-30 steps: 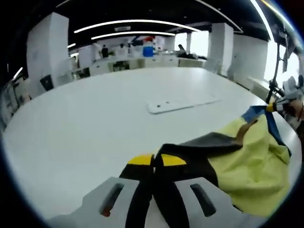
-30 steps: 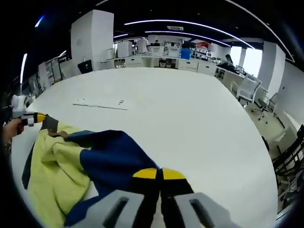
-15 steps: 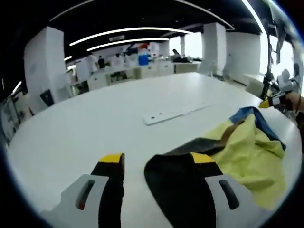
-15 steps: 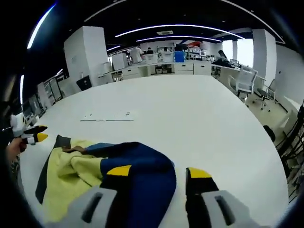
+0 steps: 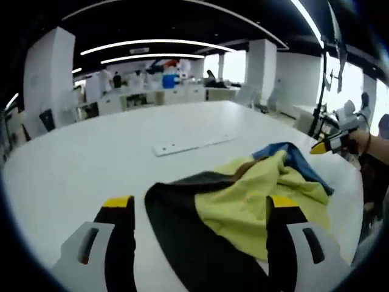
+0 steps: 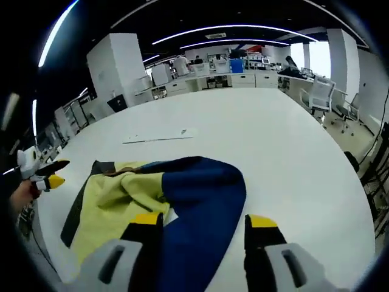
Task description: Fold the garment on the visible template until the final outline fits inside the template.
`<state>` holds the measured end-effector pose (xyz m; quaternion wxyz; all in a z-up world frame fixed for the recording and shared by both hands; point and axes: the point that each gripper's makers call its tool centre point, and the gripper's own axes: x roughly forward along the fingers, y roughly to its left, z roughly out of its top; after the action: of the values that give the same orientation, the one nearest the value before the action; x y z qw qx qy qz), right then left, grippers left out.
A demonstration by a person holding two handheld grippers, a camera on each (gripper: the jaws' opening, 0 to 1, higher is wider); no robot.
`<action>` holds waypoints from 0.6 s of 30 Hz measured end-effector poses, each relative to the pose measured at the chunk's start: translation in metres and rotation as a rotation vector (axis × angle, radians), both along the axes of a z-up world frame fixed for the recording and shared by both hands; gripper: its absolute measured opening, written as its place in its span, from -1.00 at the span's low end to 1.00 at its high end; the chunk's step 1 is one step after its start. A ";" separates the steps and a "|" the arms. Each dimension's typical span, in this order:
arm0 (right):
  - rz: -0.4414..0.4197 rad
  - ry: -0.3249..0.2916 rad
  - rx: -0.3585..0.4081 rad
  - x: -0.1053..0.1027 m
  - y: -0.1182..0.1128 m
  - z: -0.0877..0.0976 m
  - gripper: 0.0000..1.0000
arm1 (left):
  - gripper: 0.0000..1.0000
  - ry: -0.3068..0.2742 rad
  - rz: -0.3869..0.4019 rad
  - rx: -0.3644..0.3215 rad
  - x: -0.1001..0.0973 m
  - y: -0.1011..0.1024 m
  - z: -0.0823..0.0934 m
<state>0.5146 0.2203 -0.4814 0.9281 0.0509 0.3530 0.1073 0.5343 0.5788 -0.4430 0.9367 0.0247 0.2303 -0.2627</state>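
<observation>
Left gripper view: left gripper [image 5: 200, 210] sits at the bottom of frame, jaws spread wide, gripping nothing. The garment [image 5: 243, 201] lies bunched on the white table [image 5: 91, 158] between and beyond the jaws: black panel lower centre, yellow to the right of it, a blue edge upper right. A flat white strip [image 5: 193, 144] lies on the table above centre, well apart from the cloth. At the far right edge the right gripper [image 5: 331, 143] hangs in a hand, off the fabric.

Right gripper view: the left gripper [image 6: 45, 173] shows at the left edge, held in a hand, clear of the cloth. The garment [image 6: 164, 194] fills lower centre, yellow on the left, blue on the right, a dark strip along its left border. Right gripper [image 6: 203, 222] is at the bottom, jaws apart, nothing held; the blue panel runs up between them. The white strip [image 6: 159, 137] sits above the cloth, apart.

I can't make out any template outline on the table.

Risks, my read:
- Cloth is a crumpled heap, not flat. Folding it as is would lock in wrinkles and the outline would bulge.
- Layers overlap, so a pinch may catch two plies and drag the whole pile.
- With no visible template edge, alignment is guesswork.
- The heap sits near the table's near edge in both views; a pull that way could slide it off.
</observation>
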 end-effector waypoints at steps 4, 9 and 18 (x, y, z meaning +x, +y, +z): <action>0.012 0.000 0.002 -0.014 0.008 -0.001 0.04 | 0.75 0.007 -0.021 -0.008 -0.019 -0.010 0.000; -0.003 0.015 0.003 -0.028 0.012 -0.007 0.01 | 0.75 0.003 -0.064 0.012 -0.048 -0.026 -0.003; -0.042 0.045 0.021 -0.047 0.009 -0.019 -0.03 | 0.65 0.034 -0.127 0.017 -0.085 -0.049 -0.015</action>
<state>0.4677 0.2291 -0.5001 0.9213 0.0704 0.3715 0.0905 0.4490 0.5295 -0.4580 0.9138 0.0429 0.2465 -0.3199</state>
